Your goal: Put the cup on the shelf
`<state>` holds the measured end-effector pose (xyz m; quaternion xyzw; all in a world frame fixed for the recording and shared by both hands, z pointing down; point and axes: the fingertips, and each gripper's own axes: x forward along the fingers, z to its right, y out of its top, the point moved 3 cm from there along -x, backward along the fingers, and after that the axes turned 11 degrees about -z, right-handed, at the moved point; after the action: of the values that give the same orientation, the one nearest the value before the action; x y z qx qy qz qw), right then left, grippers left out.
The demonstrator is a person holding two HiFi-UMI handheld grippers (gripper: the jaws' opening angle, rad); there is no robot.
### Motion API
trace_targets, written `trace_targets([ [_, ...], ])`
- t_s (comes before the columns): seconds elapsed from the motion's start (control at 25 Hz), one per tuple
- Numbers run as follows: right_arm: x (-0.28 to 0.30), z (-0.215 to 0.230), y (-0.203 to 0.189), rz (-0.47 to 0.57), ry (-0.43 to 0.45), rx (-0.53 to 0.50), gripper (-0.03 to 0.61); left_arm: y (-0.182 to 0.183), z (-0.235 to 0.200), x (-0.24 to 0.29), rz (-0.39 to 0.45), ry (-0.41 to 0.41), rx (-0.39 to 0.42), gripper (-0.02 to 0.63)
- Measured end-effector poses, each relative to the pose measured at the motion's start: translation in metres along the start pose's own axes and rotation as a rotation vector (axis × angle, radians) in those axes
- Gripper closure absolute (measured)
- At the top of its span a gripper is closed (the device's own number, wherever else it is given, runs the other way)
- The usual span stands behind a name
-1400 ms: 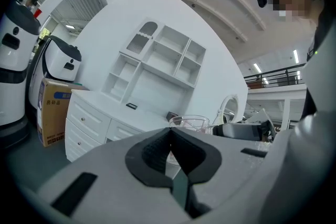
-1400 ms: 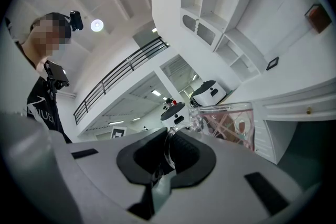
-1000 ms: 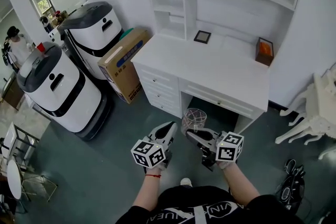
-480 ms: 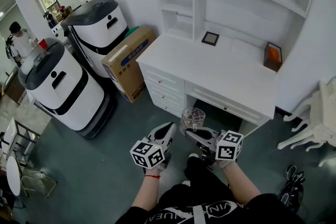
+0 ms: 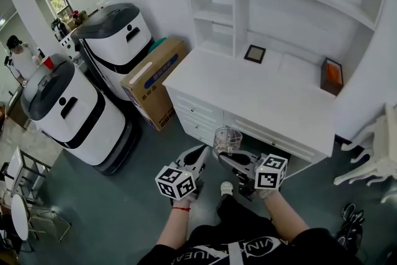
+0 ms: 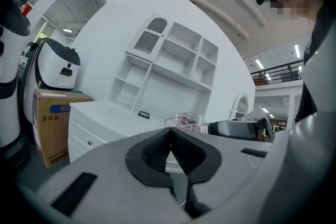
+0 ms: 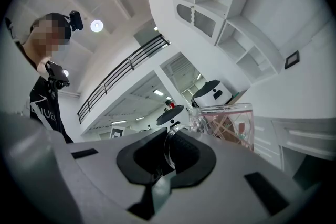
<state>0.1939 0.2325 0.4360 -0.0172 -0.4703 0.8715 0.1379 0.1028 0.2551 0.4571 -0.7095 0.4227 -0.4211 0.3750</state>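
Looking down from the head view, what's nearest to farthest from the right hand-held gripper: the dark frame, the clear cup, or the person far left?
1. Clear cup, its handle gripped by the right hand-held gripper.
2. Dark frame, ahead on the white desk.
3. Person, far left, background.

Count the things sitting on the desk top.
2: a dark frame at the back of the desk, and a brown box at its right end. None looks hidden.
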Motion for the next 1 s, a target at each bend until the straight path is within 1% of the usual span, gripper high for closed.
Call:
trace_targets([
  [0.4,0.029,0.063,0.056,-0.008,0.015,0.005,0.563,0.045,-0.052,0.049,0.003,0.017,-0.013,0.609],
  [0.64,0.044,0.099,0.087,-0.009,0.030,0.014,0.563,0.070,-0.080,0.077,-0.011,0.030,-0.010,0.609],
  [1.0,0.068,0.151,0.120,-0.017,0.052,0.010,0.563,0.098,-0.123,0.118,-0.005,0.045,-0.008,0.609],
])
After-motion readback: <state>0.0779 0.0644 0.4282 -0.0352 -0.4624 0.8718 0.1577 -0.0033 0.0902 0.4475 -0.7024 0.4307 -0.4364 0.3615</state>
